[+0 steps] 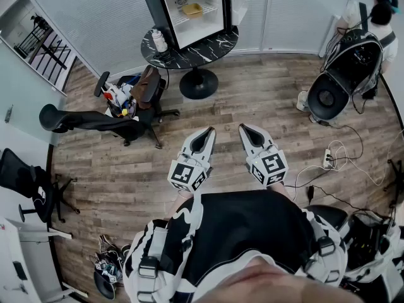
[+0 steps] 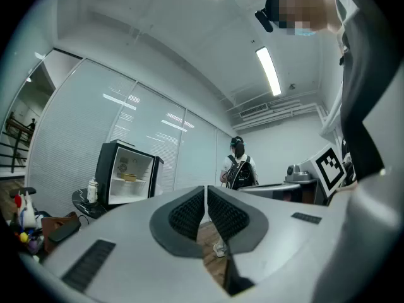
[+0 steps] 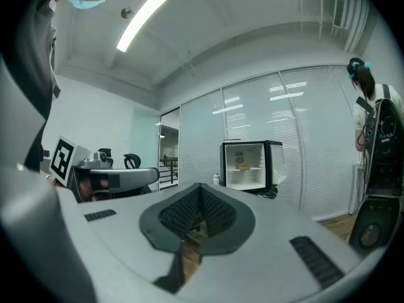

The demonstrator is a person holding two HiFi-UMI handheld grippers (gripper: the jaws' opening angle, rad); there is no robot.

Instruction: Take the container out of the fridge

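A small black fridge (image 1: 192,11) stands open on a round dark marble table (image 1: 214,46) far ahead. A yellow container (image 1: 192,9) sits on its upper shelf; the same yellow container (image 2: 129,177) (image 3: 243,167) shows small in both gripper views. My left gripper (image 1: 206,133) and right gripper (image 1: 245,129) hover side by side close to my body, over the wood floor, far from the fridge. Both are shut with nothing between their pads (image 2: 189,212) (image 3: 218,212).
A white bottle (image 1: 160,41) stands on the table's left. Black office chairs (image 1: 95,118) and bags crowd the left. Another person (image 1: 372,17) with a backpack stands at the far right beside a black round device (image 1: 328,96). Cables and a power strip (image 1: 328,158) lie on the floor at right.
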